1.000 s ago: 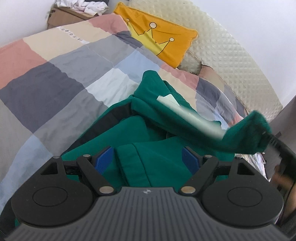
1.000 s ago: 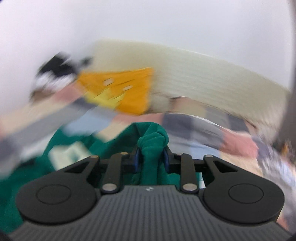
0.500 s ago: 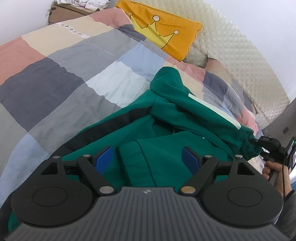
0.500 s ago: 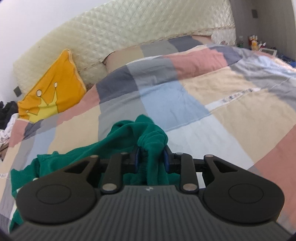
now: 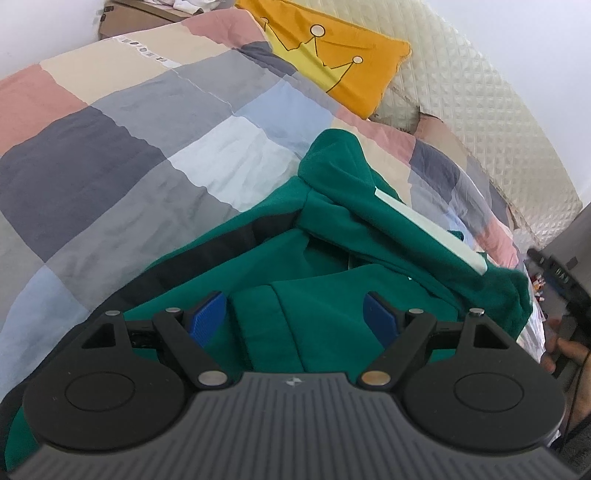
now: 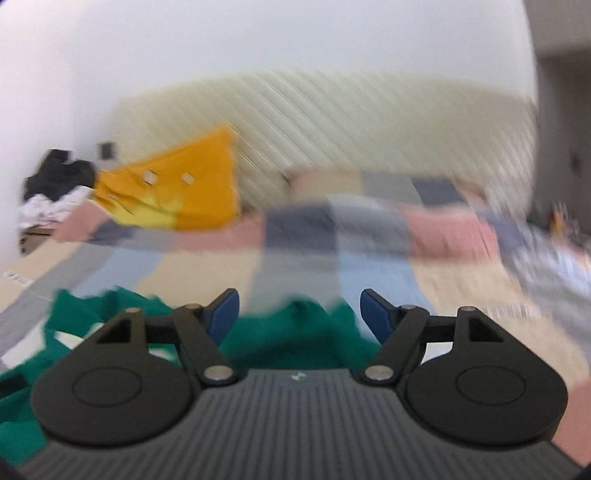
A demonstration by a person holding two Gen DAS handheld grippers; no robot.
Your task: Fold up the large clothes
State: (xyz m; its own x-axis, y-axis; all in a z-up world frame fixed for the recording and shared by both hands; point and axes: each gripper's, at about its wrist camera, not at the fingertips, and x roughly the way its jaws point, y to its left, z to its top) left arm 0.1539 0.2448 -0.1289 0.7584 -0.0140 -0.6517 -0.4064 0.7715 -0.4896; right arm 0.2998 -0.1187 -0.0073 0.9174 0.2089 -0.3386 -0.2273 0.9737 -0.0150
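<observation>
A green hooded sweatshirt (image 5: 332, 236) with a white stripe and a black band lies on the checked quilt (image 5: 110, 155), one sleeve laid across its body. My left gripper (image 5: 295, 317) hovers open just above the green cloth, nothing between its blue pads. In the blurred right wrist view, my right gripper (image 6: 299, 314) has its jaws opening; the green sleeve end (image 6: 306, 332) lies loose below and between the fingers, and the pads are off it. The right gripper's body and the hand holding it (image 5: 569, 350) show at the right edge of the left wrist view.
An orange crown pillow (image 5: 332, 62) leans on the cream quilted headboard (image 5: 480, 110). A cardboard box with clothes (image 5: 147, 11) stands beyond the bed's far corner. Bare quilt stretches to the left of the sweatshirt.
My right gripper carried the sleeve across the sweatshirt, then its jaws parted and the sleeve end dropped free. Its view swung back toward the headboard. The left gripper stayed open over the cloth.
</observation>
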